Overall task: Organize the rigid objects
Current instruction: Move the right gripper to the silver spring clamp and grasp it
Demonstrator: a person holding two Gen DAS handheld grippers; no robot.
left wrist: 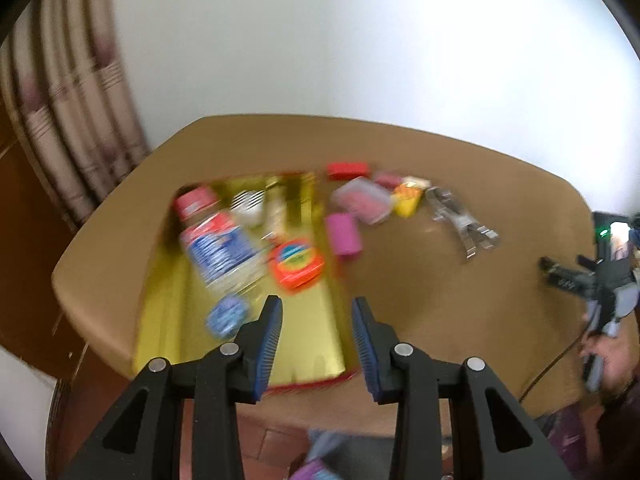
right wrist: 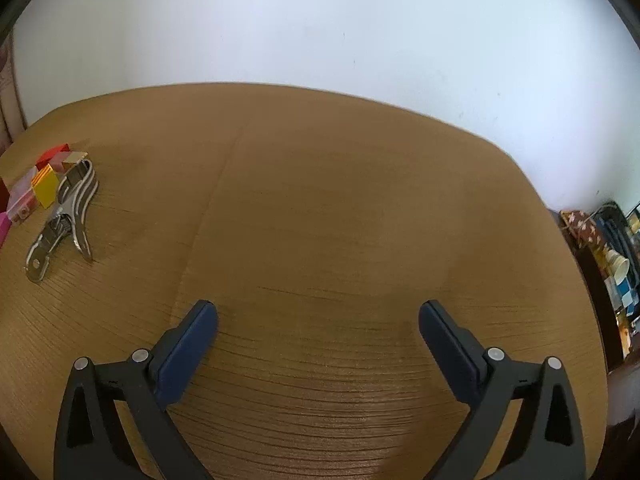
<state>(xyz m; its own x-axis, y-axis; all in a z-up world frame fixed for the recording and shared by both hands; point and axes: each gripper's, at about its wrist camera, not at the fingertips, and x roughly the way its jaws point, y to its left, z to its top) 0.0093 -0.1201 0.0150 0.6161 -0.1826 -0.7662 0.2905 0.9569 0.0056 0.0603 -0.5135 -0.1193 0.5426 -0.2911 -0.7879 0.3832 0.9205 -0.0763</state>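
Right now my left gripper (left wrist: 316,320) hangs over the near end of the gold tray (left wrist: 312,344), jaws partly parted with nothing between the blue pads (left wrist: 268,344); they touch nothing. That view is smeared, so the tray's contents read only roughly: a blue-and-white bottle (left wrist: 218,254) lying on its side, long axis running from the far left corner toward the near middle, red cap (left wrist: 194,200) at the far end; an orange round tin (left wrist: 296,262) just right of it, and a blue lid (left wrist: 227,316) nearer me. Right of the tray, on the brown table (right wrist: 340,200), a pink roll (left wrist: 343,234) sits just beside the wall, then a clear box (left wrist: 362,200), a red block (left wrist: 347,170) and a yellow box (left wrist: 408,199) clustered together. A metal clip (right wrist: 62,220) lies apart from them, long axis pointing away from me, handles nearest. My right gripper (right wrist: 318,316) stands wide, empty, over bare table well right of the clip.
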